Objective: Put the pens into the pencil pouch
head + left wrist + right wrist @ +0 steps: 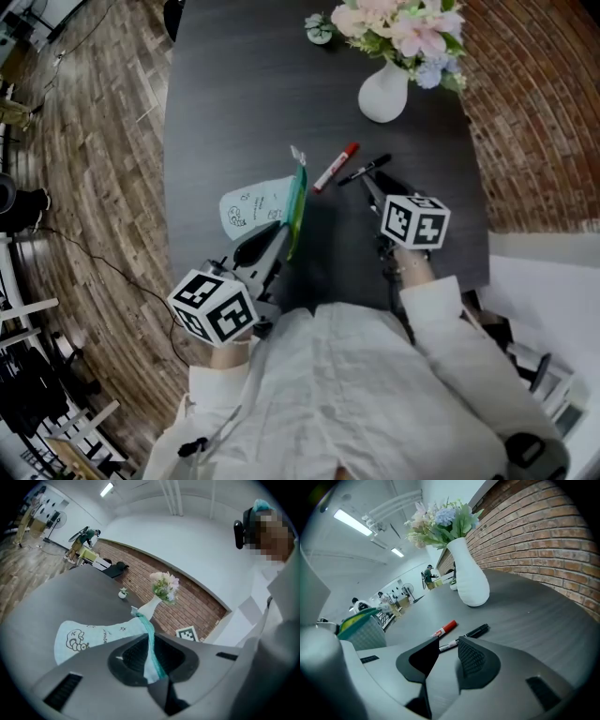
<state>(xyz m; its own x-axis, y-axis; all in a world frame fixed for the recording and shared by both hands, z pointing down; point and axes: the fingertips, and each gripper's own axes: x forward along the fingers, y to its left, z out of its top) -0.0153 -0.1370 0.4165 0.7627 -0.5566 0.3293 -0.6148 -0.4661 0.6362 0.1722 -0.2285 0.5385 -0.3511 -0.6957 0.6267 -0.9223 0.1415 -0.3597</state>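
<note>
- At the left of the dark table [234, 94], the left gripper [270, 242] has its jaws nearly together, pinching the teal zip edge of the pencil pouch [261, 204]. That edge is raised and the pale body hangs away to the left.
- Left gripper view: only a thin strip of the pouch edge [149, 644] lies between the pads [136, 656]. Risk: the fabric slides out under a tug or the weight of a pen, and the pouch drops flat.
- Whether the pouch mouth is open cannot be told from any view. Risk: held on one side only, it sags shut and a pen stubs against the rim.
- Right of the pouch, the red marker [336, 167] lies on the table, with the black pen [366, 170] just beside it. Neither is in the pouch.
- Both are round barrels on a smooth top. Risk: a touch from one jaw rolls either pen aside or into the other.
- At the right, the right gripper [374, 190] has its jaws wide apart and holds nothing. In the right gripper view the black pen [471, 633] lies just past its tips [449, 654].
- Risk: a grip near the pen's end lets it droop and miss the mouth.
- A white vase [384, 91] stands well behind; low concern.
</note>
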